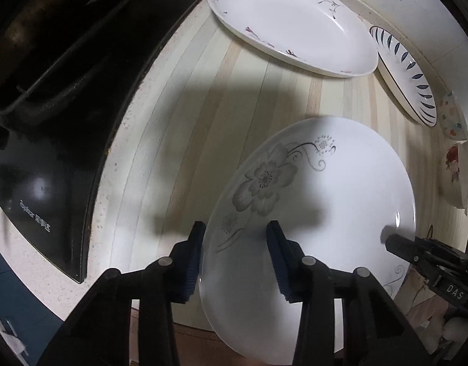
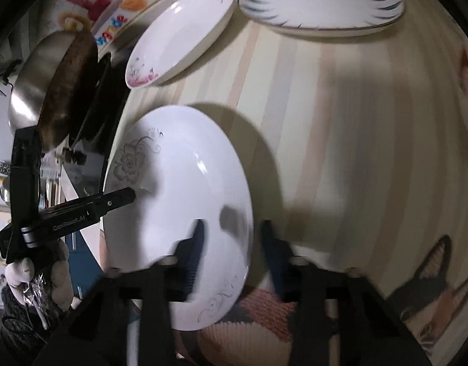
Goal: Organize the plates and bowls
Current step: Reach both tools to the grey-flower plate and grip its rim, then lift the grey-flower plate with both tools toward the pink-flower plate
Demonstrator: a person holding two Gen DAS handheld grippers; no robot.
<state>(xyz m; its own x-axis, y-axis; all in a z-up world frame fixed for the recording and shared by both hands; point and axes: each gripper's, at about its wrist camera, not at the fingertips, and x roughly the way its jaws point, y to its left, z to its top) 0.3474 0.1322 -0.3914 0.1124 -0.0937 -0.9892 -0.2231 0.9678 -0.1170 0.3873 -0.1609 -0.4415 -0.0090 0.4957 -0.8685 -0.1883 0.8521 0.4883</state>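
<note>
With both the left gripper (image 1: pixel 235 259) and right gripper (image 2: pixel 234 254) spread wide astride its rim, unclamped, the white grey-flowered ceramic plate (image 1: pixel 313 213) could slip.

The right hand-held gripper (image 2: pixel 230 244) straddles the rim of a grey-flowered plate (image 2: pixel 179 201), jaws apart. The left hand-held gripper (image 2: pixel 124 196) touches the plate's far-left edge. Ahead on the striped bench (image 2: pixel 340 137) lie a pink-flowered dish (image 2: pixel 179 36) and a blue-leaf plate (image 2: pixel 322 0).
</note>
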